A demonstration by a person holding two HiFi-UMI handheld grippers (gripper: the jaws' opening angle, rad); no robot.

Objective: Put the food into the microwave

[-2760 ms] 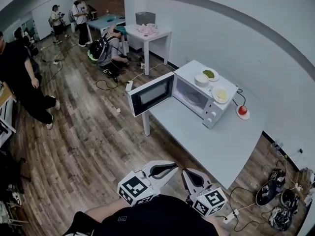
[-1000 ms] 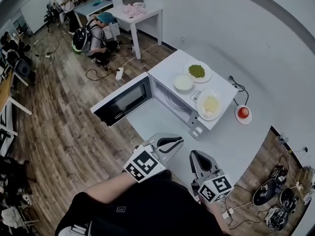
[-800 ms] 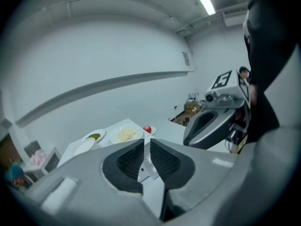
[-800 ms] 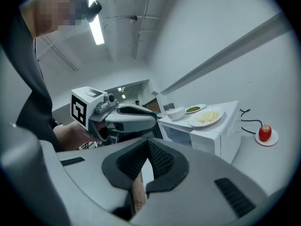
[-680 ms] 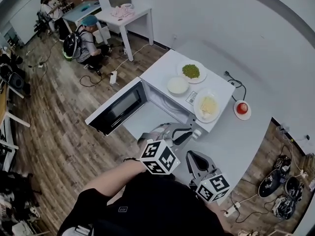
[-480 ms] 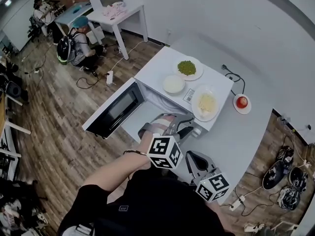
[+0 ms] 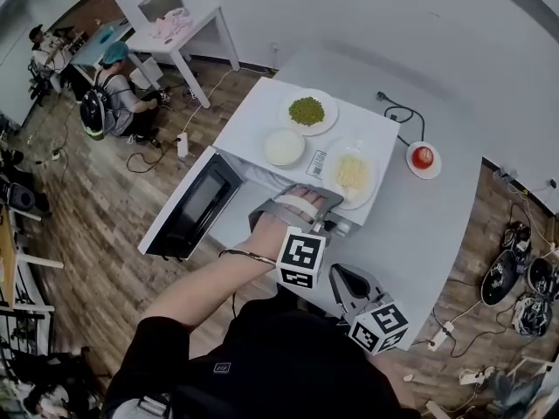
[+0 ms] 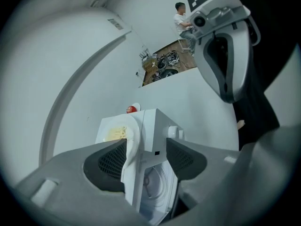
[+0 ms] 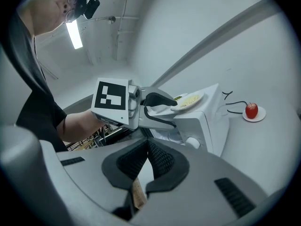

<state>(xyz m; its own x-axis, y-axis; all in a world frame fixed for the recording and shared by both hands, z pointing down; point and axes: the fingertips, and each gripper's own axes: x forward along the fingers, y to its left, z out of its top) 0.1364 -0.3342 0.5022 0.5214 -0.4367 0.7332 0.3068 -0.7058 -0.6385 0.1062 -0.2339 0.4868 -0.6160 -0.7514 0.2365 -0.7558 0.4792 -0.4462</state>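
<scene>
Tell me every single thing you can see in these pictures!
microwave: one, white, on the table, door open
table: one, pale grey, under the microwave
plate of peas: one, white with green, on the microwave's top, far side
bowl: one, white, on the microwave's top
plate of noodles: one, white with yellow, at the top's front edge
red fruit: one, on a saucer, right of the microwave
cable: one, black, on the table
person in a teal cap: one, crouching far back
shoes: several, dark, on the floor at right
left hand-held gripper: one, grey, jaws opening, noodle plate's rim between them
right hand-held gripper: one, grey, jaws together, empty
</scene>
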